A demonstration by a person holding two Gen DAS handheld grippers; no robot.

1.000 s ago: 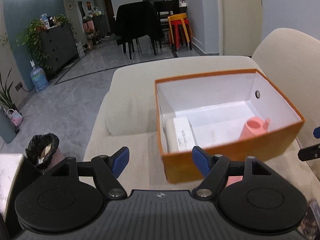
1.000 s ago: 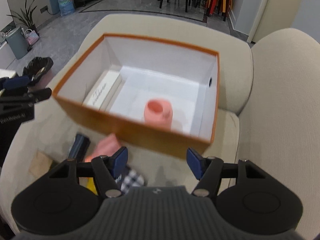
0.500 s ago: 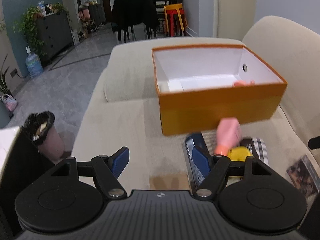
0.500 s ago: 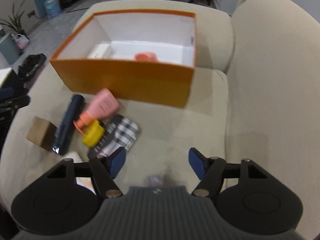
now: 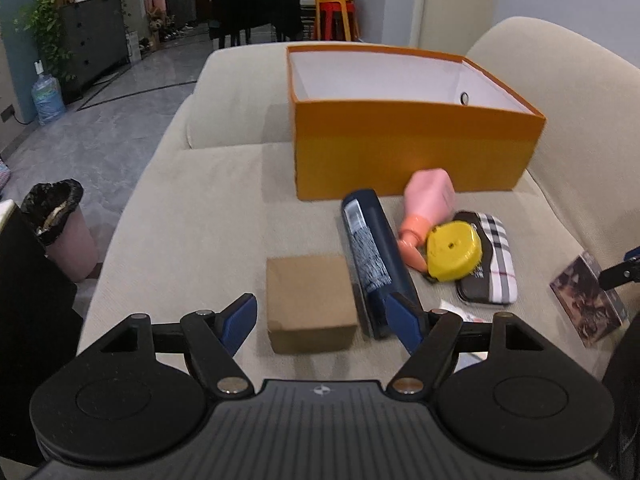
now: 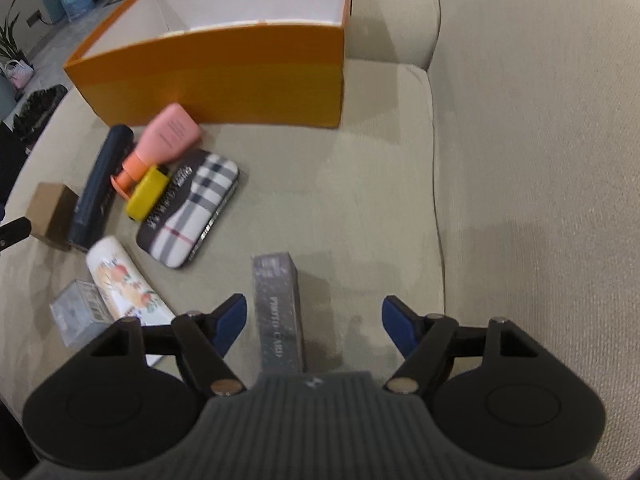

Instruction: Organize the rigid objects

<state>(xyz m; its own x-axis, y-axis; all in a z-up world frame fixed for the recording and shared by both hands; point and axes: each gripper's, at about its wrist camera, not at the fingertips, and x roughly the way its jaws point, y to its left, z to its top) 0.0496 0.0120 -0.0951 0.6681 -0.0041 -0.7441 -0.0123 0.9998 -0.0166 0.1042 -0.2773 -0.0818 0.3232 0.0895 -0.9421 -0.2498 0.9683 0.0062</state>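
Beige sofa cushion [image 6: 360,208] carried everything. Nearest the left gripper [image 5: 322,318], whose blue fingers [image 5: 239,320] stood wide apart and released, sat a small brown cardboard box [image 5: 310,302] between the tips, touching neither as far as could be seen. Just beside it on its right lay a dark blue tube [image 5: 374,260], its long axis running away from the camera toward the orange box [image 5: 412,152]. Farther right, a yellow tape measure [image 5: 454,252] rested partly on a plaid case [image 5: 490,258] and against a pink bottle [image 5: 428,206], which lay with its orange cap pointing toward the gripper and its base near the orange box wall.

On the other side, the right gripper [image 6: 314,320] was likewise spread wide and held nothing; a grey printed carton [image 6: 278,312] lay between the fingers [image 6: 228,320], lengthwise along them, closer to the left one. Left of it lay a white tube with a fruit print [image 6: 124,284] and a small clear-wrapped box [image 6: 78,312].

Beyond, the orange box stood open; from both views only its white inner walls showed, its contents hidden behind the near wall.
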